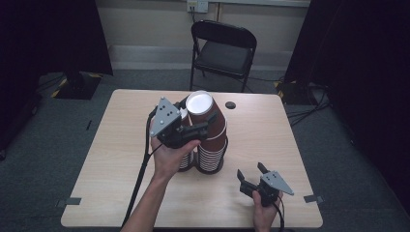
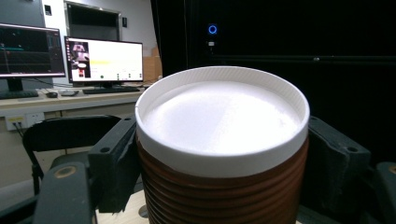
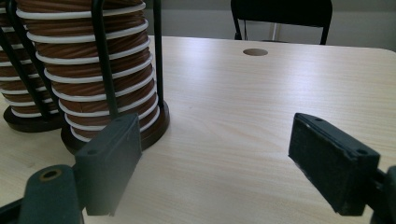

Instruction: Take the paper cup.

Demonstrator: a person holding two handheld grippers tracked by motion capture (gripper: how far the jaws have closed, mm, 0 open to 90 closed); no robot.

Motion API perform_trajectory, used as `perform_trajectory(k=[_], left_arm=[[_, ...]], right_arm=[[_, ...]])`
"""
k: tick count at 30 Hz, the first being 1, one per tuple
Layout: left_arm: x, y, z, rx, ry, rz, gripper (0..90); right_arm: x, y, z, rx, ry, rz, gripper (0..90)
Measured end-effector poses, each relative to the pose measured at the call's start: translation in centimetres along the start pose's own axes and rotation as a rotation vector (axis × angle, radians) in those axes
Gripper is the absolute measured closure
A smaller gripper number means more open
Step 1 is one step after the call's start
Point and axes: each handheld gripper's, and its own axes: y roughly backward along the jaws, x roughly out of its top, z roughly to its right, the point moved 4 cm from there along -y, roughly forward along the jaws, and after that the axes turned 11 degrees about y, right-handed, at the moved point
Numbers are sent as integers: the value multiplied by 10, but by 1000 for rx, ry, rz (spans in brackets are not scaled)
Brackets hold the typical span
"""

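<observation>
Cups (image 1: 207,118) are what the left gripper (image 1: 205,126) is holding: a brown ribbed stack of them, upside down, with a white bottom on top. It sits over the middle of the table (image 1: 270,140), tipped a little, at the top of a tall pile in a black wire rack (image 1: 212,162). Another rack (image 3: 28,119) of cups stands just beside it.

Biggest of all is the table, pale wood with a small round hole (image 1: 230,105) near its far edge. Behind it stands a black folding chair (image 1: 222,48).

Next come the two racks. White rims (image 3: 102,88) show as stripes between the thin black bars.

Then the left gripper. Its two black jaws press on the sides of the top cups (image 2: 224,140), one on each side, pinching them.

Last is the right gripper (image 1: 251,176), low near the front right corner of the table. Its jaws are spread wide with only bare table between them. It touches no cup and sits well apart from the racks.
</observation>
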Motion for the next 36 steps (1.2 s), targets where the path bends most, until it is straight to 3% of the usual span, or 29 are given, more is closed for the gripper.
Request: perform_trajectory(k=[7,17,26,29,36], left_arm=[[-1,14,-2,3,-7,14,219],[-6,32,-6,-16,25,22,219],[-19,45,-5,-38,48,1,219],[-27,48,-5,-30,33,-25,219],[-42,54,-11,-37,63,-55,219]], right_arm=[[0,0,0,-1,2,1,165],[0,0,0,-5,2,1,164],[0,1,0,-5,1,8,161],[0,1,0,-3,4,11,160],[0,1,-1,-8,10,6,160]])
